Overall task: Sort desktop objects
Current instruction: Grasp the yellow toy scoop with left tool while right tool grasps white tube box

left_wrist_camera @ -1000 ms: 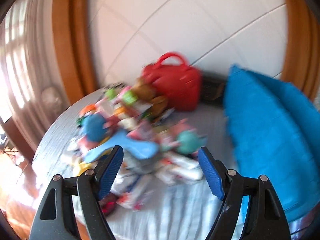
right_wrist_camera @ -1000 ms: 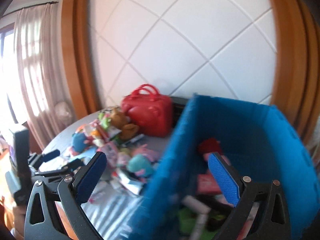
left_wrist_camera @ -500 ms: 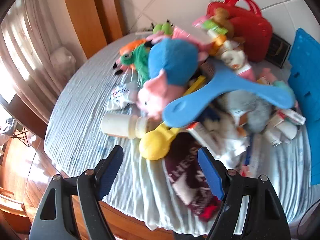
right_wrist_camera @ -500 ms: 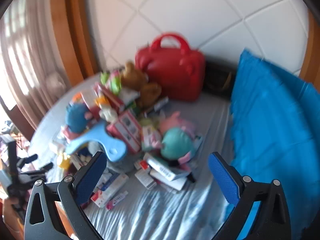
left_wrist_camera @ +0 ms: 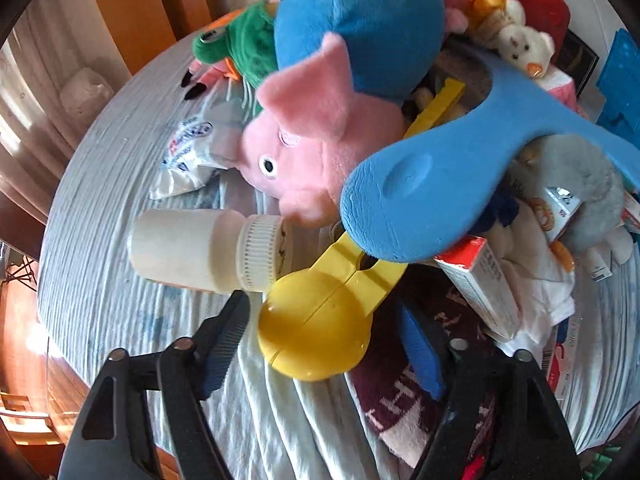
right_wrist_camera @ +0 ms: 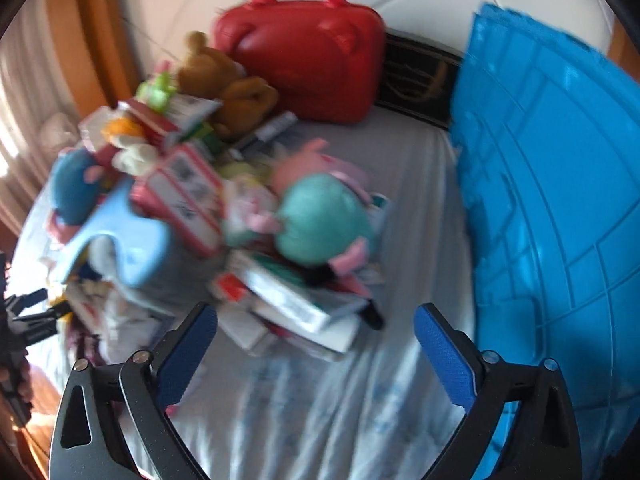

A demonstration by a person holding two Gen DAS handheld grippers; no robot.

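My left gripper (left_wrist_camera: pixel 320 328) has been closing around the yellow scoop (left_wrist_camera: pixel 316 320), pads not yet pressing. My right gripper (right_wrist_camera: pixel 316 344) hangs released above the counter (right_wrist_camera: pixel 320 420).

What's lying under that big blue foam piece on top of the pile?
The blue foam piece rests over a yellow plastic tool's handle, a grey plush, a yellow clip and a red-and-white carton. Whatever lies deeper beneath it is covered.
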